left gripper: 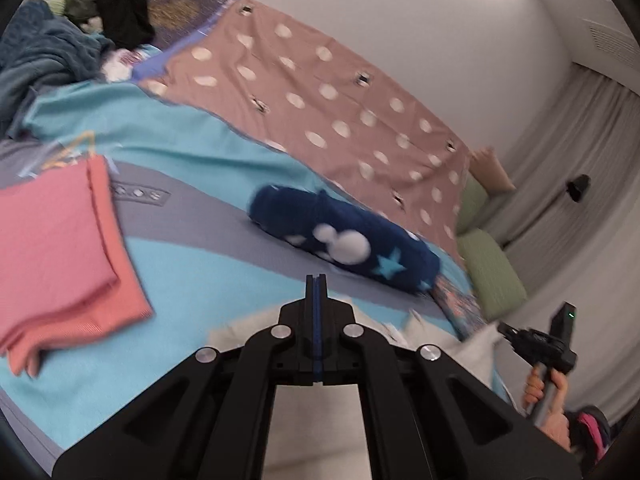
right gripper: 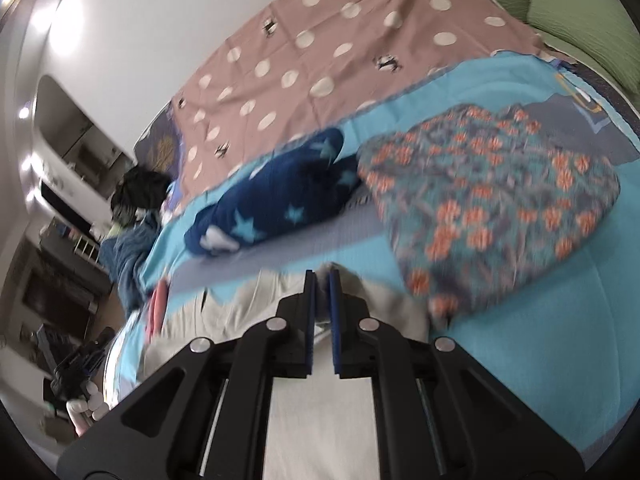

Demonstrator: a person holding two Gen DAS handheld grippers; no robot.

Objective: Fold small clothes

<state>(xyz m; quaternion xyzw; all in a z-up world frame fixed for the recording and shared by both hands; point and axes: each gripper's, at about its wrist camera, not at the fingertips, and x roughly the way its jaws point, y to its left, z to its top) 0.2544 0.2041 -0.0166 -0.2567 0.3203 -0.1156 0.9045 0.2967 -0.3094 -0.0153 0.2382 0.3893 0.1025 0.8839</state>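
A cream garment lies flat on the turquoise bedcover right under both grippers. My left gripper is shut above it, its blue pads pressed together with no cloth showing between them. My right gripper has its pads a narrow slit apart; pale fabric shows in the slit and bunches at the fingertips, so it is shut on the cream garment. A folded pink garment lies to the left. A rolled navy fleece with stars sits beyond the grippers.
A floral garment lies to the right of the right gripper. A brown polka-dot sheet covers the far side of the bed by the wall. Green pillows are at the head, and a dark clothes pile is at the other end.
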